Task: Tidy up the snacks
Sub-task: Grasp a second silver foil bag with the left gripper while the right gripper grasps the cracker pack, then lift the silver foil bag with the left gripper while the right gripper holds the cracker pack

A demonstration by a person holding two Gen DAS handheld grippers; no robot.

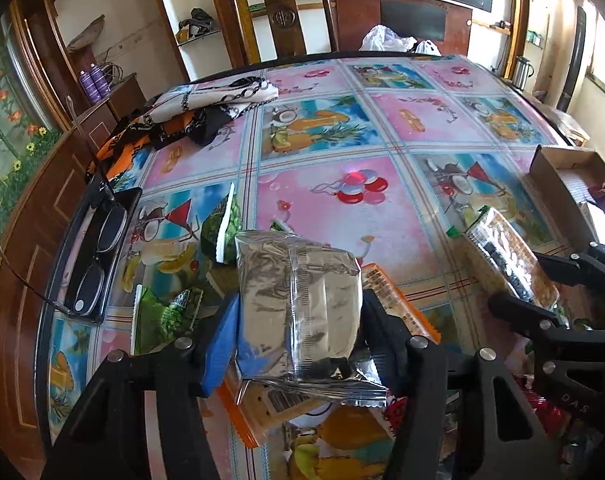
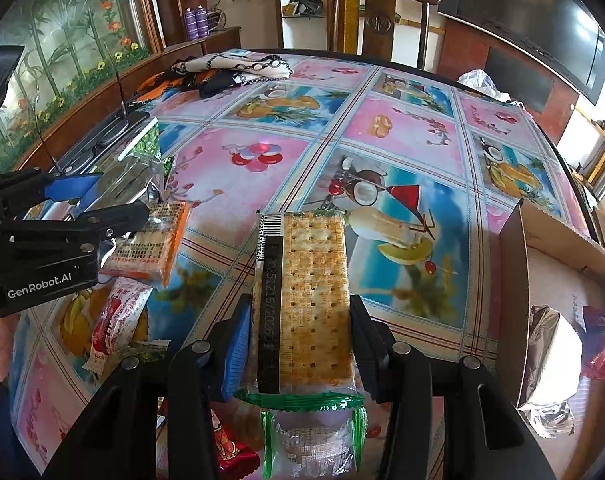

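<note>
In the left wrist view a silver foil snack packet [image 1: 294, 264] sits between the fingers of my left gripper [image 1: 300, 308], which is shut on it above the table. In the right wrist view my right gripper [image 2: 300, 304] is shut on a clear packet of square crackers [image 2: 314, 256] with green sealed ends. The left gripper [image 2: 118, 196] also shows at the left of that view, holding its foil packet. An open cardboard box [image 2: 514, 280] stands to the right, with a silver packet [image 2: 546, 328] and a red packet [image 2: 598, 344] inside.
Loose snacks lie near the front edge: an orange cracker packet [image 2: 158, 240], a red-and-white packet [image 2: 114, 324] and green packets [image 1: 222, 232]. Glasses in a black tray [image 1: 98, 248] lie at the left. Crumpled cloth [image 1: 206, 112] is at the far left and a wooden chair [image 1: 282, 12] stands beyond.
</note>
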